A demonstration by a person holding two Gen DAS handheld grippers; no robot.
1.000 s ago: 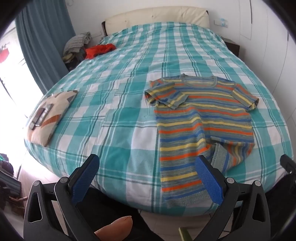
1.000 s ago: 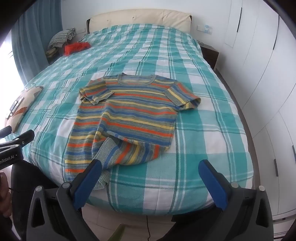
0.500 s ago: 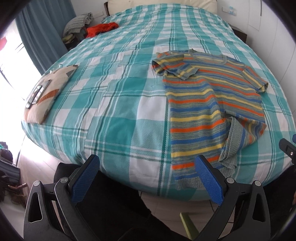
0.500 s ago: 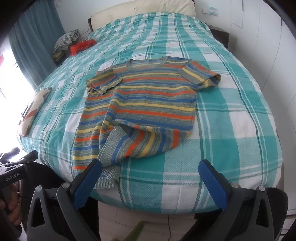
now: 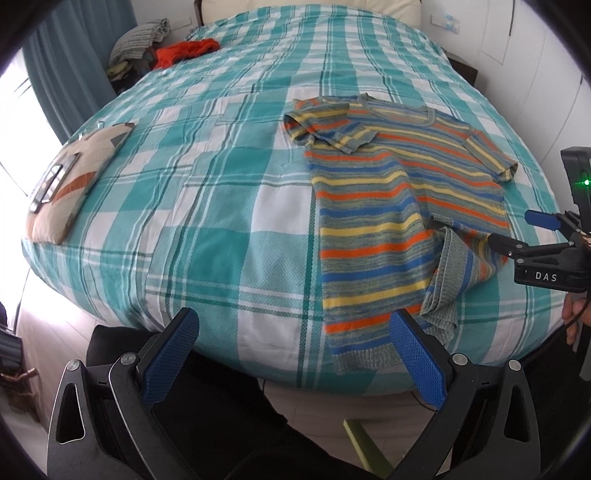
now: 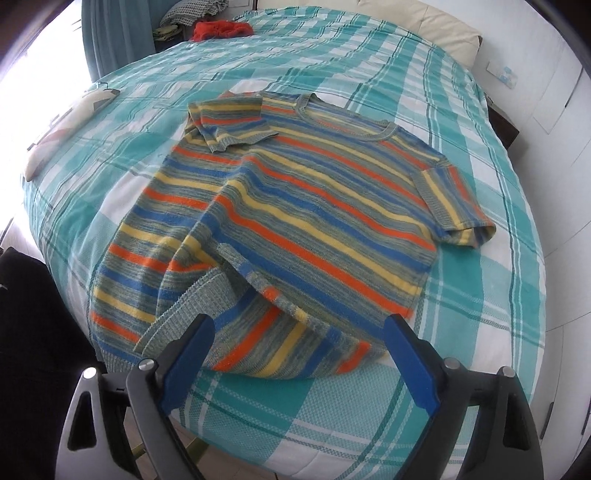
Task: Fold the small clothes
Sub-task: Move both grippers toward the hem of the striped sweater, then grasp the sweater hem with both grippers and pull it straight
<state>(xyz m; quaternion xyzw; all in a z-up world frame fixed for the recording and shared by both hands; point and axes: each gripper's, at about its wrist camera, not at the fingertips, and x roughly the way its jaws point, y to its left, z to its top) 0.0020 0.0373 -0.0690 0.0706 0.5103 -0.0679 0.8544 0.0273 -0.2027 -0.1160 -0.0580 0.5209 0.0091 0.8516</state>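
Both grippers hover by the bed's (image 5: 229, 206) near edge, where the striped shirt (image 6: 317, 206) lies rumpled: left gripper (image 5: 295, 354) wide and empty, right gripper (image 6: 299, 358) closing around nothing, so the approach likely calls for pinching the turned-up hem (image 6: 177, 306).

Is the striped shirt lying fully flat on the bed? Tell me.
No: the striped shirt has its bottom hem flipped up and one sleeve folded over its chest.

Teal plaid bed (image 5: 229, 206), teal curtains (image 5: 85, 55), white walls (image 5: 532, 33)
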